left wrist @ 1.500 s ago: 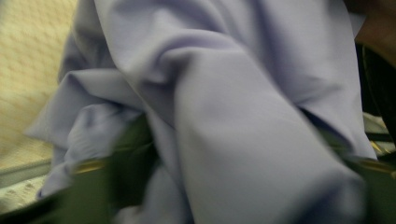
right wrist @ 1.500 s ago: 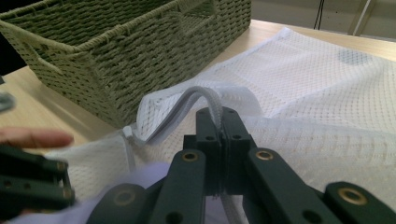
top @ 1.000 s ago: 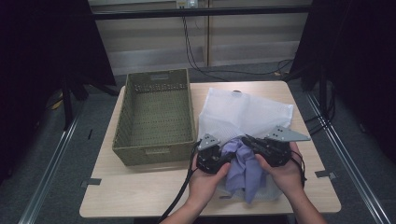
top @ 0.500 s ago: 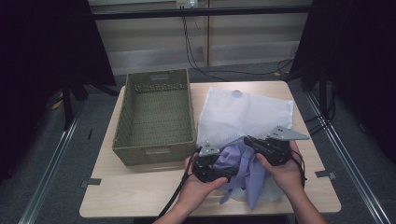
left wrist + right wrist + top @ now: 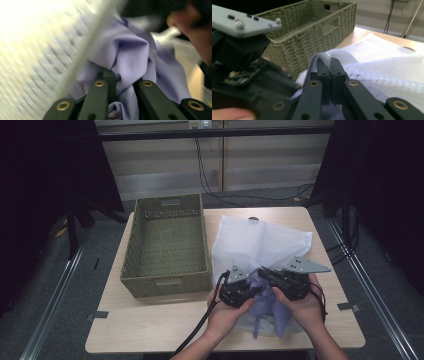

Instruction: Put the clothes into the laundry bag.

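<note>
A lavender cloth (image 5: 272,312) hangs bunched between both hands at the table's front right, over a white mesh bag (image 5: 260,242). My left gripper (image 5: 255,287) points right into the bunch. Its jaws have just been closing, and in the left gripper view a fold of the lavender cloth (image 5: 130,57) is pinched between the left gripper's (image 5: 123,80) jaws. My right gripper (image 5: 263,272) points left, its tips close to the left one's. In the right gripper view my right gripper (image 5: 329,62) is shut on the mesh bag's (image 5: 387,60) pale edge, with lavender fabric under it.
A green woven basket (image 5: 165,285) stands empty on the left half of the table, its near wall (image 5: 312,37) just beyond the jaws. The left gripper's body (image 5: 244,62) crowds the right gripper view. Cables trail off the table's front edge.
The left hand dipped toward the front edge and came back up against the cloth. The hanging lavender bunch shifted a little. The right hand stayed put.
</note>
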Demonstrator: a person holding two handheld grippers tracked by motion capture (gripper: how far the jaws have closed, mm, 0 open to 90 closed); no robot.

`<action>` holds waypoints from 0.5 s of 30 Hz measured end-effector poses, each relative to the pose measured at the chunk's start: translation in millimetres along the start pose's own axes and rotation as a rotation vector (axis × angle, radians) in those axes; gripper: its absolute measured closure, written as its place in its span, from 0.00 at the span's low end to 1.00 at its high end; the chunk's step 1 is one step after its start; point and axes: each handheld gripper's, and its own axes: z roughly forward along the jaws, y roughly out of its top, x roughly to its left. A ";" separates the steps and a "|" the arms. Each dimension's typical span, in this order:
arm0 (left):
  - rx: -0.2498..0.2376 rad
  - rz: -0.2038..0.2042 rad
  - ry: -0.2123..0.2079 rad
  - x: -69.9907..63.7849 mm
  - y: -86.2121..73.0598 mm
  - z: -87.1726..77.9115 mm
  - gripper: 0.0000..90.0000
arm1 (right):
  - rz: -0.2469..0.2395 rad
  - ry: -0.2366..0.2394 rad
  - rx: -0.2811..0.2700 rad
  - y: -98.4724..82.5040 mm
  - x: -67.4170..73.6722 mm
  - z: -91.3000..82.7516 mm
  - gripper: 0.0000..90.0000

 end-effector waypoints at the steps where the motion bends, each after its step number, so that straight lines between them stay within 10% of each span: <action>1: -0.024 0.004 0.045 -0.6 0.6 2.4 0.92 | 0.003 -0.002 -0.005 1.4 0.2 -1.8 0.99; 4: -0.017 0.000 0.118 6.5 -5.1 16.6 0.76 | -0.006 -0.009 -0.007 2.3 -0.6 -4.1 0.99; 9: 0.048 0.011 0.014 10.6 -16.4 10.3 0.42 | -0.006 -0.017 0.014 -2.7 -4.5 -3.5 0.99; 12: 0.043 0.097 0.012 2.5 -19.5 -1.4 0.30 | 0.006 -0.024 0.016 -4.6 -8.8 -2.3 0.99; 15: 0.021 0.096 0.022 -3.9 -22.4 -12.9 0.20 | 0.015 -0.036 0.017 -6.1 -11.5 -0.3 0.99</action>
